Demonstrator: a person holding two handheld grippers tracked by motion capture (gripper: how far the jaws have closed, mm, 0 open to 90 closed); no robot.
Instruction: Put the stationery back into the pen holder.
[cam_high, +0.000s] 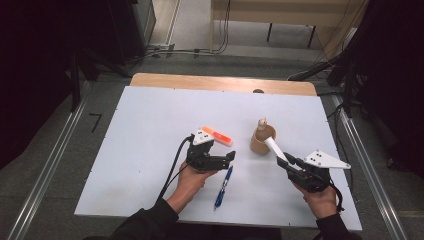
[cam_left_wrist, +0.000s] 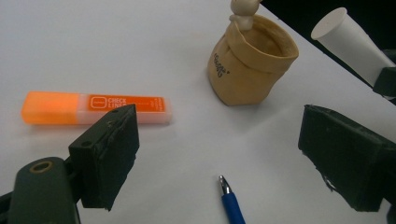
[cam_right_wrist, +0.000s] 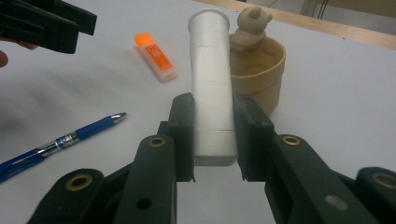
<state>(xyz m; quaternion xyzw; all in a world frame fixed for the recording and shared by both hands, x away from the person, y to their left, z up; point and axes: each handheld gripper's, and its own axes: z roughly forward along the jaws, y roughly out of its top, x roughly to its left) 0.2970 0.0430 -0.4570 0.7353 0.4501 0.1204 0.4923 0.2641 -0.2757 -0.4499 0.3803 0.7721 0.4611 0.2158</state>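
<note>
My right gripper (cam_right_wrist: 212, 133) is shut on a white tube (cam_right_wrist: 211, 84), its jaws pressed on both sides of the lower end. The white tube (cam_high: 274, 148) slants up toward a tan pouch (cam_high: 262, 140) with a small bear figure on its rim. My left gripper (cam_high: 231, 156) stands open just over the table, nothing between its pads (cam_left_wrist: 109, 154). An orange highlighter (cam_left_wrist: 95, 108) lies past its left jaw. The tip of a blue pen (cam_left_wrist: 231, 200) lies between the jaws, lower down. In the left gripper view the tan pouch (cam_left_wrist: 250, 60) stands ahead.
The white tabletop (cam_high: 150, 130) has wide bare room at the left and the back. A wooden strip (cam_high: 220, 82) runs along its far edge. Cables trail from both grippers toward the person. Metal rails flank the table on the floor.
</note>
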